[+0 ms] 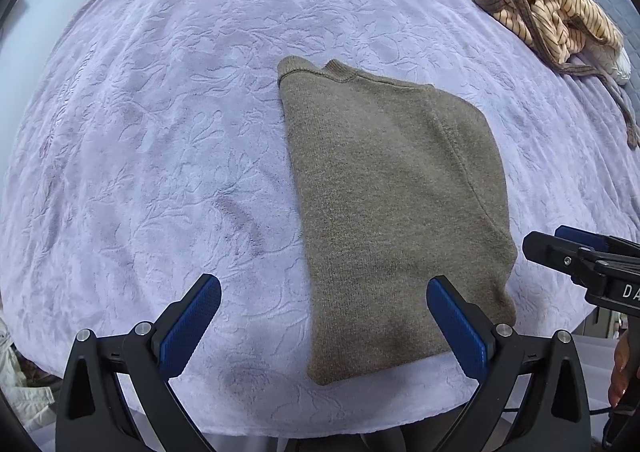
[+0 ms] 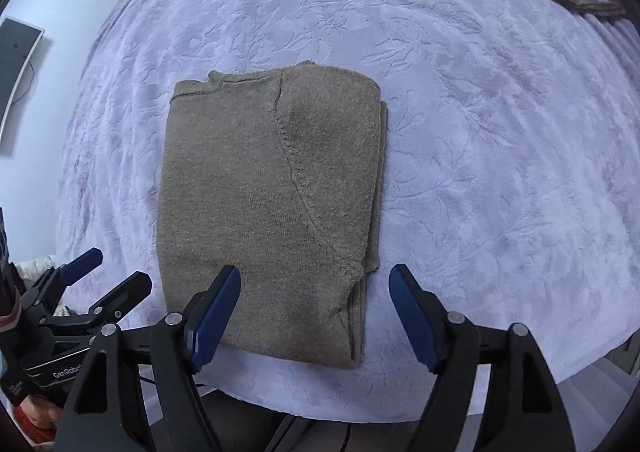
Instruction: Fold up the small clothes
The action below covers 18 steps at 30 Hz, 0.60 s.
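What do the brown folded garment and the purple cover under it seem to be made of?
The brown folded garment looks like a fine matte knit, perhaps wool or a blend: tiny loops, fuzzy surface, stitched seam. The purple cover looks like soft plush fleece with an embossed leaf pattern and slight sheen.

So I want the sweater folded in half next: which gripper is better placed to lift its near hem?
Probably the right gripper: its open fingers straddle the brown sweater at its near right corner. The left gripper, also open, hangs mostly over the lavender blanket.
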### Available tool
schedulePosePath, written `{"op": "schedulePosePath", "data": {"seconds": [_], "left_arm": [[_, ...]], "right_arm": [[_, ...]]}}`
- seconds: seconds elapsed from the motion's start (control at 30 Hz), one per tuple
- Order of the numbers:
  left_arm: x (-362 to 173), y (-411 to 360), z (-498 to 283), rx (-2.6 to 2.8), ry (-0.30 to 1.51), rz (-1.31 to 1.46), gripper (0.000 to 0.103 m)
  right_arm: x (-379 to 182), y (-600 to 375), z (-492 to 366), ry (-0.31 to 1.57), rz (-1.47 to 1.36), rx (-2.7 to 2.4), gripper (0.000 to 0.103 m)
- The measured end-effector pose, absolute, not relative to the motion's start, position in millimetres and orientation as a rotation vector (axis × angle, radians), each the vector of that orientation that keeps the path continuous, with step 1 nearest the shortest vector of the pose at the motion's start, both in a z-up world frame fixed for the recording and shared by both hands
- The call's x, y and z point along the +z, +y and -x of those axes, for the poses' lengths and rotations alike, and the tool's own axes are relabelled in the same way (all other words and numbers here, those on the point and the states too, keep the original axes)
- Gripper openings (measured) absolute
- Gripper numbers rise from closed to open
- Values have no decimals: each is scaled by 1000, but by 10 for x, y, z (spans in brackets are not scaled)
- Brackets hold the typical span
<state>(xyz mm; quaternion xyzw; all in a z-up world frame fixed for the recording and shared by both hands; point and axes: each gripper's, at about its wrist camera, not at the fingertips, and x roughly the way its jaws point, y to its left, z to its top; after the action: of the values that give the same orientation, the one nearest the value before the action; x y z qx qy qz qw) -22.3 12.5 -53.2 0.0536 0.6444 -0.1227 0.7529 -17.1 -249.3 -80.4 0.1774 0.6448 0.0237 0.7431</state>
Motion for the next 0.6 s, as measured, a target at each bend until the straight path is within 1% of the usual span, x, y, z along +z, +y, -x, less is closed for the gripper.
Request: {"op": "schedulePosePath", "data": {"seconds": [0.1,0.13,0.2,0.23,0.6], "left_arm": [[-509,113,230,-274,1402,-111,103],[-502,109,234,-275,1402,-109,103],[-498,101,243,-273,1405,-107,103],[-502,98,247,-272,1409,-107,103],[-538,105,256,-253,1428,-139,103]], "right_arm": [[-788,-2497,176,1410,-375,27,84],[-779,-2508,180,1409,-371,21,86],[-769,-2506,189,1400,-363,10,94],[-764,-2502,191,1396,-360,7,103],[-730,-2463,188,1379,-332,-19,103]]}}
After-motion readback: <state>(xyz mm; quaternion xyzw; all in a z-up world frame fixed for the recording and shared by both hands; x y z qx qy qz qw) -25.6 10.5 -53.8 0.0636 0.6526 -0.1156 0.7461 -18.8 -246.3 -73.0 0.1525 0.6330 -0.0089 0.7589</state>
